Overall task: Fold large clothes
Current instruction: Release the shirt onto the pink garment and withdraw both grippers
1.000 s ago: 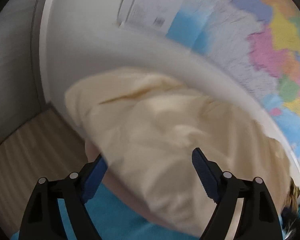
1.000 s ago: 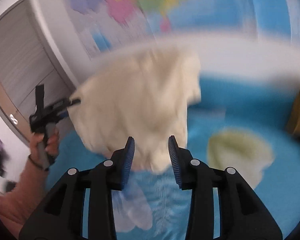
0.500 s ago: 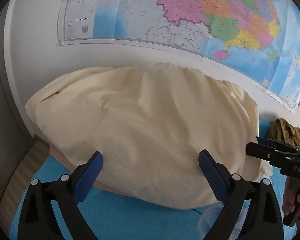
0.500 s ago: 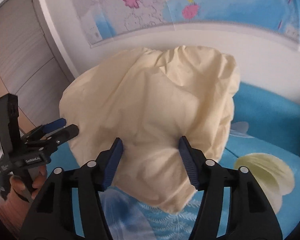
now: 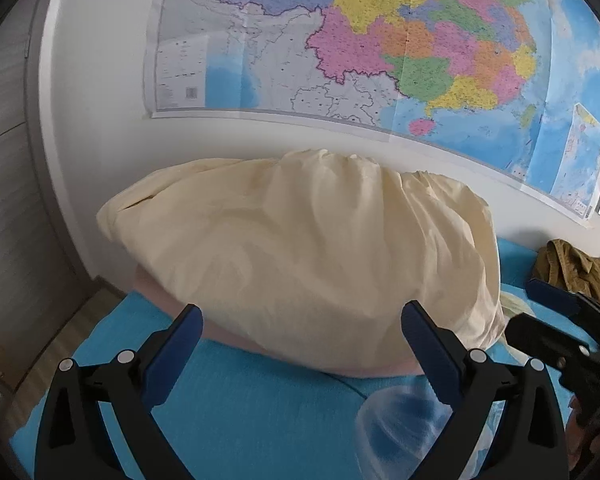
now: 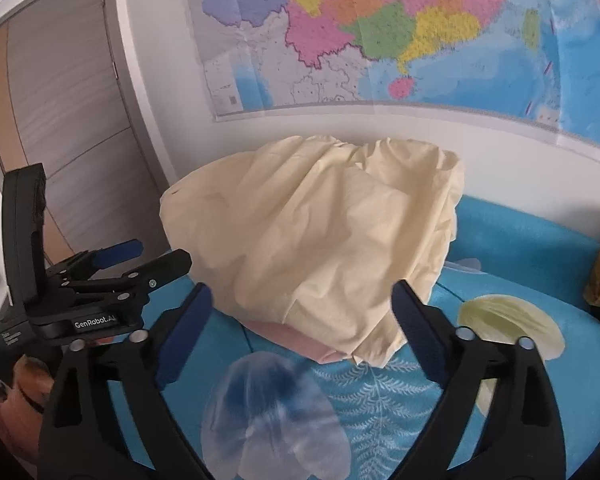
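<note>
Against the wall with its big map (image 5: 380,52), a cream garment (image 5: 300,264) is lying bunched on pink cloth (image 6: 296,338) atop the blue bedspread (image 5: 260,408), its long axis running along the wall. Left gripper (image 5: 300,340) and right gripper (image 6: 302,320) are both gaping wide, holding nothing.

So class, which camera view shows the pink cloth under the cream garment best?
The right wrist view: the pink cloth pokes out clearly below the cream garment, its folded edge visible. The left wrist view shows only a thin pink strip along the garment's lower edge.
</note>
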Demonstrator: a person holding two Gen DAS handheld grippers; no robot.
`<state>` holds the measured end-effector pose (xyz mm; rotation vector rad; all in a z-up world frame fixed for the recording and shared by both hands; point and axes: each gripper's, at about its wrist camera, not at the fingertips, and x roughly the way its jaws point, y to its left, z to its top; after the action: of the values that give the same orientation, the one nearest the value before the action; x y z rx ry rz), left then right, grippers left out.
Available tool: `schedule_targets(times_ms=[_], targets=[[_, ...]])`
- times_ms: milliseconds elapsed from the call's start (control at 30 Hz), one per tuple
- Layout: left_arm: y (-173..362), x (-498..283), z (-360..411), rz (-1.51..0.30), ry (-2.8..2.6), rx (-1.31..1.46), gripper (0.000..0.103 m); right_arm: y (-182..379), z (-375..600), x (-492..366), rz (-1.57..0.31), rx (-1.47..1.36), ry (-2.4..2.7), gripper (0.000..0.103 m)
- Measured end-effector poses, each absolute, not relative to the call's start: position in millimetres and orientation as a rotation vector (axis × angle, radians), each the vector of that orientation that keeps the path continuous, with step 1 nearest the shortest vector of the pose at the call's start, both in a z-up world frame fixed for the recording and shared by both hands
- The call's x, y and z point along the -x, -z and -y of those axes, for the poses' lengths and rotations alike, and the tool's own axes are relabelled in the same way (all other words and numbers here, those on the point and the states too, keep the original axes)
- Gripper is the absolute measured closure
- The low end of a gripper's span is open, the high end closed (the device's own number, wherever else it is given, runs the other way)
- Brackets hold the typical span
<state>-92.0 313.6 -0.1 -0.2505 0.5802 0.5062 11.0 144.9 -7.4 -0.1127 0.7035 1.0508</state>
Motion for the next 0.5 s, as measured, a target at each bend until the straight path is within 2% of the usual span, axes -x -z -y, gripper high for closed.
schedule_targets(times_ms=[200, 500], targets=[[-1, 105, -301, -0.596, -0.554, 0.249, 0.007, 10, -140, 2, -0.702, 0.121, -1.042, 0.006], [-3, 123, -288, -0.598, -0.600, 0.248, 0.007, 14, -131, 20, -0.702, 0.131, -1.042, 0.006]])
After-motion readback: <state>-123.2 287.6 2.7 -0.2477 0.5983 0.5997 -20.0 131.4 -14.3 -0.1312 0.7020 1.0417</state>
